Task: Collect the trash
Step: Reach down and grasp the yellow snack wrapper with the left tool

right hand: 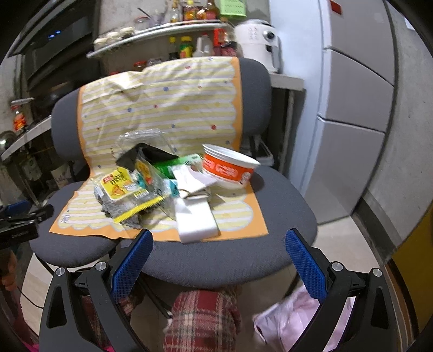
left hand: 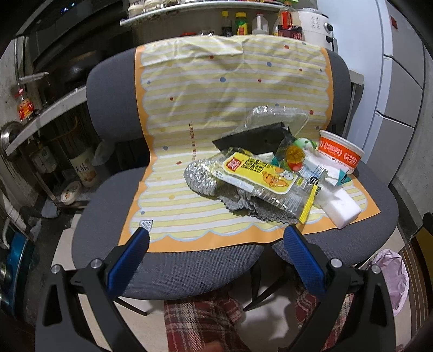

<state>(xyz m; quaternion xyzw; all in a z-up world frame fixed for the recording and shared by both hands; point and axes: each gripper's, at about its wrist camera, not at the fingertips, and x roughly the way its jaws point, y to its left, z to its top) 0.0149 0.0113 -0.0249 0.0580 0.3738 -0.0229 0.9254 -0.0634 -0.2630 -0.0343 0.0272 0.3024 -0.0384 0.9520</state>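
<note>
Tongs left (left hand: 216,230) and right (right hand: 218,235) both gape empty; only right wrist shows green carton (right hand: 178,163)

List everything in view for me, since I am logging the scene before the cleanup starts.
office chair: 1, grey, centre.
mat: 1, yellow-striped with orange border, draped over chair back and seat.
snack wrapper: 1, yellow and clear, on the mat over crinkled silver foil.
black tray: 1, behind the wrapper.
clear plastic container: 1, behind the tray.
instant noodle bowl: 1, orange and white, seat's right side.
white foam block: 1, mat's front edge.
pink bag: 1, floor, right of chair.
bottles: several, shelf behind.
left gripper: jaws open, empty.
right gripper: jaws open, empty.
</note>
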